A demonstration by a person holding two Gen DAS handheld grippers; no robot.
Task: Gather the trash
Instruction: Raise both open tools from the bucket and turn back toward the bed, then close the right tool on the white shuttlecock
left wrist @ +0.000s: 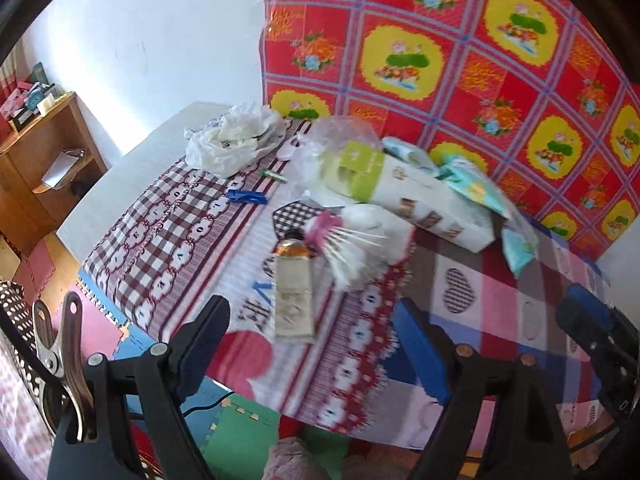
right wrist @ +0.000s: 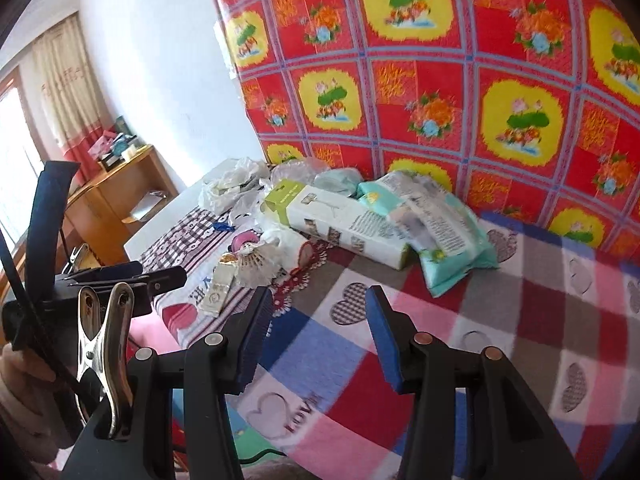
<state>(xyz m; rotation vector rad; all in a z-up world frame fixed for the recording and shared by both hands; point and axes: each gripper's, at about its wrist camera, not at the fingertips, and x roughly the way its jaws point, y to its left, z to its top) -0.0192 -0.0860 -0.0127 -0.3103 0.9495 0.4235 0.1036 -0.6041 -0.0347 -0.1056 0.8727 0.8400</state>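
Left wrist view first: my left gripper [left wrist: 308, 344] has its jaws standing well apart with nothing between them, hanging over the near edge of the table [left wrist: 132, 168] and its patchwork cloth [left wrist: 500, 312]. Just ahead of the fingers lies a cream tube [left wrist: 292, 296], cap end away from me. I reckon it is light and a bit squashy, slick on the skin, so I would pinch it across the flat body near the middle, not at the crimped tail.

Touching the tube's far end, slightly to the right, sits a shuttlecock [left wrist: 352, 248]. Featherlight and fragile, I judge; take it by the cork base, never the feathers.

Beyond that, the long white box [left wrist: 424, 200] with a green end looks stiff and probably hollow. Too wide lengthwise, so grip across the narrow side.

Further off to the left, a crumpled white plastic bag [left wrist: 224, 140]: soft, slippery, grab a bunched fold.

Right wrist view now: my right gripper [right wrist: 316, 340] is likewise parted and empty above bare cloth. Ahead and right of it lie 2 teal wipe packs [right wrist: 448, 240], soft and slick; pinch an edge seam, I would say.
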